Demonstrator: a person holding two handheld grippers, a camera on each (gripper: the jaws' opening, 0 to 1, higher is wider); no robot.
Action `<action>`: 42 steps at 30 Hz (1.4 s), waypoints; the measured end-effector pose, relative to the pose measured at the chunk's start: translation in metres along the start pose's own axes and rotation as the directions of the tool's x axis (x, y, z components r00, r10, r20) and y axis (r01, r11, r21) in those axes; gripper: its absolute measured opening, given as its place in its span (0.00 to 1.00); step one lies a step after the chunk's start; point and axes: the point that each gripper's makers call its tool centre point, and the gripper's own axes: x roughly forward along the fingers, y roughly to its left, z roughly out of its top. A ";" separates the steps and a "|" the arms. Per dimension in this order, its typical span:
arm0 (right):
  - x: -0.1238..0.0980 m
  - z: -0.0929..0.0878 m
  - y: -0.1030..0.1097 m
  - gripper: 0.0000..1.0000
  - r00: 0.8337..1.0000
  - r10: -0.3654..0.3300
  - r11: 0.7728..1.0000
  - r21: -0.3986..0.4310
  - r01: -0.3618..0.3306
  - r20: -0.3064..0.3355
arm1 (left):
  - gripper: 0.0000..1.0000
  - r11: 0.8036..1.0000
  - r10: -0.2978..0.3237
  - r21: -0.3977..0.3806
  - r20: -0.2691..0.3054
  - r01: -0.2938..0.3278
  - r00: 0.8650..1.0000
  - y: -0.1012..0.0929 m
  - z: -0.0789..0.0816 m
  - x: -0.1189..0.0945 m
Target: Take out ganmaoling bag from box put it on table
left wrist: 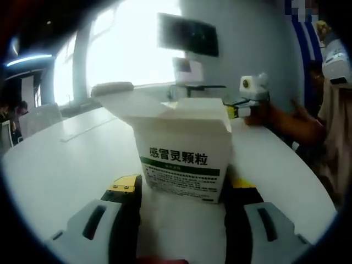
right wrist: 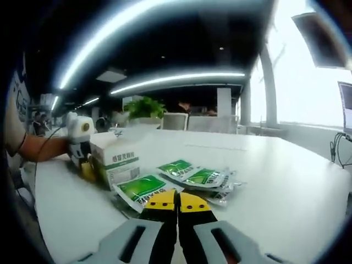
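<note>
**Ganmaoling box held, bags laid out on counter**

On the white counter (left wrist: 66, 165) stood the ganmaoling box (left wrist: 184, 157), upright, flap raised at its top, printed face toward the left gripper view. Left tongs (left wrist: 181, 192): jaws apart, one to each side of the box base and just beside it; whether they pressed the card could not be told. Right tongs (right wrist: 177, 204): jaws together, nothing seen between them, tips near the closest bag.

Ganmaoling bags (right wrist: 190, 179), green and white: several lay flat on the counter just beside the box (right wrist: 116, 159) in the right gripper view, overlapping one another; the nearest one (right wrist: 144, 190) lay just ahead of the yellow tips.

Step in hand, by judgement: bags already out and set down, box steadied by the left tongs. If more remained inside, the next move would call for the right tongs to part, return to the open top and reach in while the left kept the box from tipping.

Not made out: the box interior, hidden behind its front wall; the exact count of bags, their edges overlapping; small print on box and bags, blurred.
</note>
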 end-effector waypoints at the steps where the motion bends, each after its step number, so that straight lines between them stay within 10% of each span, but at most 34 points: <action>1: 0.000 0.000 0.000 0.00 1.000 -0.004 1.000 -0.006 0.004 -0.001 | 0.53 0.999 0.035 -0.020 0.000 -0.035 0.999 0.005 -0.001 -0.004; 12: -0.009 0.016 -0.001 0.00 0.999 0.020 0.999 0.037 -0.021 0.048 | 0.45 0.961 0.263 -0.091 0.010 -0.261 0.965 -0.003 -0.008 -0.067; 17: -0.013 0.021 -0.001 0.00 0.997 0.065 0.998 0.009 -0.065 0.043 | 0.34 0.917 0.386 -0.131 0.051 -0.377 0.921 -0.009 -0.001 -0.090; 30: -0.012 -0.002 0.022 0.00 0.991 0.132 0.977 -0.166 -0.131 -0.006 | 0.32 0.864 0.497 -0.119 0.045 -0.489 0.867 -0.009 -0.011 -0.114; 42: -0.015 0.001 0.002 0.00 0.998 0.064 0.992 -0.107 -0.061 0.018 | 0.31 0.856 0.508 -0.129 0.031 -0.500 0.861 -0.007 -0.018 -0.115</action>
